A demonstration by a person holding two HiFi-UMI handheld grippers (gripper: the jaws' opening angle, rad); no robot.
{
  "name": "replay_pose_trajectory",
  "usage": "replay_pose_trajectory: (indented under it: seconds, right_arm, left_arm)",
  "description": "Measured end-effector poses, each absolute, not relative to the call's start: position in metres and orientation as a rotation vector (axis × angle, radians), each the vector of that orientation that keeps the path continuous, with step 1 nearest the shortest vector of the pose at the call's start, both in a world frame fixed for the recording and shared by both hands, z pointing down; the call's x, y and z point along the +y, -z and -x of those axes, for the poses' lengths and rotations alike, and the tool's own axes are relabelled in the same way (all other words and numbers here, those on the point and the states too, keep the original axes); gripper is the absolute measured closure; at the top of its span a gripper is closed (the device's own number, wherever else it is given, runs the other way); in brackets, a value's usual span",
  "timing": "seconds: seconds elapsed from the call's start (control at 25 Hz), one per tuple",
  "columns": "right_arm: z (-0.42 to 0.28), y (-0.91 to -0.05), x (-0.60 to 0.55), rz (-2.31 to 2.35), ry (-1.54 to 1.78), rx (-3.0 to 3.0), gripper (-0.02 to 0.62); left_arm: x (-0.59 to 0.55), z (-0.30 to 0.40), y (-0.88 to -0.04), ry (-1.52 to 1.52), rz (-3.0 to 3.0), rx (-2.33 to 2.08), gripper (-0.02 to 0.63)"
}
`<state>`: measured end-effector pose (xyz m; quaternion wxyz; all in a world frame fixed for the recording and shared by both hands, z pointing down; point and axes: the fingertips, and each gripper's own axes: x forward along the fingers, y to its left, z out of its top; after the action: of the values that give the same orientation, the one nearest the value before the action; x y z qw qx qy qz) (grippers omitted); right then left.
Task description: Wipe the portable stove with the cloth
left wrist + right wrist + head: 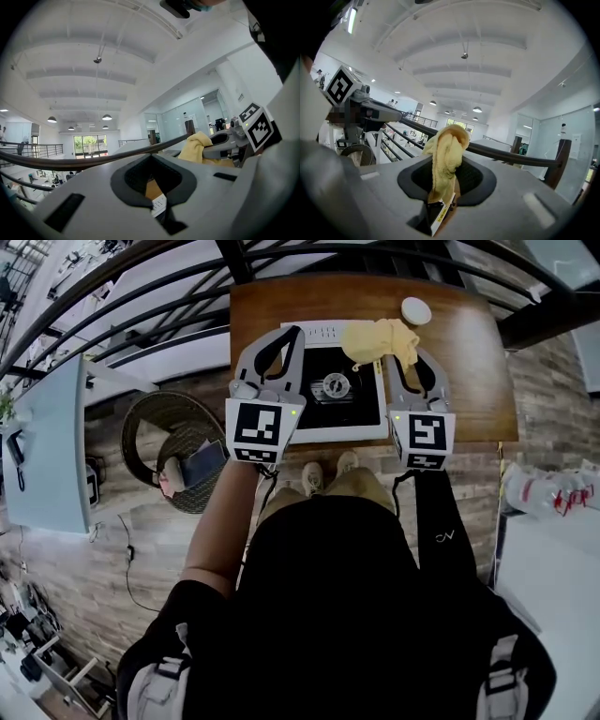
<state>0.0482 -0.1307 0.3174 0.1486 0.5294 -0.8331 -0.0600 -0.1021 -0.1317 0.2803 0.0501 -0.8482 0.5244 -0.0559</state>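
The portable stove (368,430) is white with a black top and a round burner (336,386); it sits on the wooden table (469,381) at the near edge. My right gripper (387,359) is shut on the yellow cloth (380,337), which hangs bunched over the stove's far right corner. In the right gripper view the cloth (447,150) stands up out of the pinched jaws. My left gripper (296,332) hovers over the stove's left side, shut with nothing in it. In the left gripper view the cloth (194,145) shows at the right.
A small white round object (415,310) lies on the table behind the cloth. A black railing (141,296) runs along the table's far side. A round wicker seat (173,451) with items on it stands on the floor to my left, beside a pale blue table (47,446).
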Motion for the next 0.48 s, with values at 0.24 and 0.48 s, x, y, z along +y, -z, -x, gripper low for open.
replay_pose_trajectory:
  seconds: [0.24,0.48]
  right_arm:
    - [-0.048,-0.318,-0.128,-1.533,0.176,-2.371,0.503]
    - [-0.047,-0.318,-0.132,-1.573,0.176,-2.351,0.503]
  left_arm:
    - [-0.132,0.106,-0.275,0.145,2.574,1.596,0.598]
    - [-0.135,0.114,-0.273,0.115,2.578,1.602,0.598]
